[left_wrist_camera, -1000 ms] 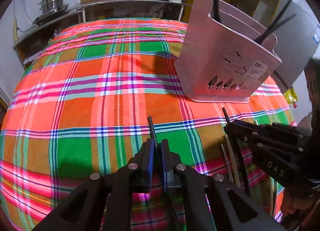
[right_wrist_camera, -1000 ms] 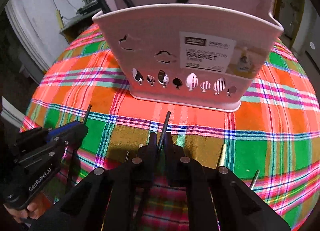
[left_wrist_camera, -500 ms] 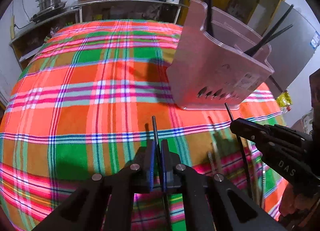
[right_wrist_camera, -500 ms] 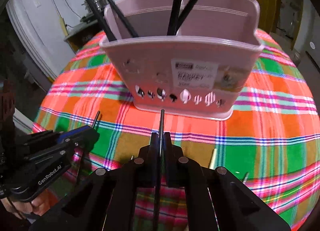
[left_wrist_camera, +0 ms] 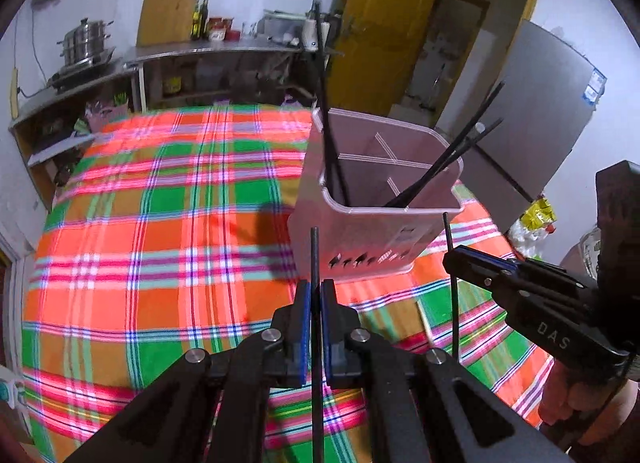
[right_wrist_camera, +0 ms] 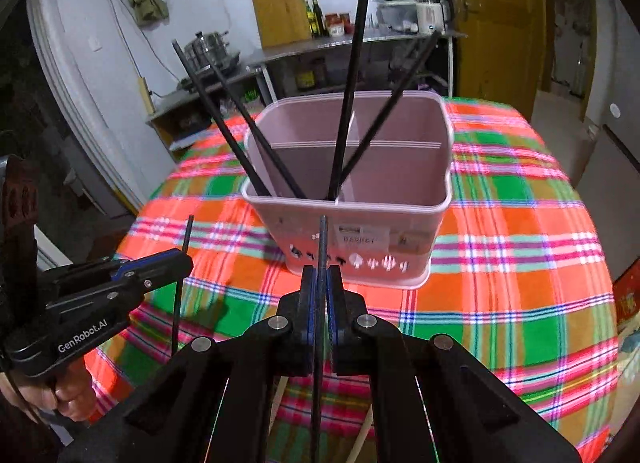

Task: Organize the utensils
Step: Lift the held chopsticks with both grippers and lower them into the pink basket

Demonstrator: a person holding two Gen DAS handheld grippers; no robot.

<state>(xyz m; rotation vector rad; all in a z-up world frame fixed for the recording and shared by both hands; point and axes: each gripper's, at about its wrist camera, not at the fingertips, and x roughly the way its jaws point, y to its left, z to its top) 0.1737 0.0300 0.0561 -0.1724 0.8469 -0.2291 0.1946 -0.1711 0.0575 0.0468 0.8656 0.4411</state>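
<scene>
Left wrist: left gripper (left_wrist_camera: 315, 295) clamps one black chopstick (left_wrist_camera: 315, 251); right gripper (right_wrist_camera: 321, 283) likewise pinches another chopstick (right_wrist_camera: 322, 239). Pink chopstick basket (right_wrist_camera: 400, 247) just beyond, on plaid tablecloth (left_wrist_camera: 160, 231).

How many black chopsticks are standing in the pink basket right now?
4. In the pink plastic utensil basket, two black chopsticks lean left in the front left compartment; two more rise near the middle divider. Shorter ones inside may be hidden.
</scene>
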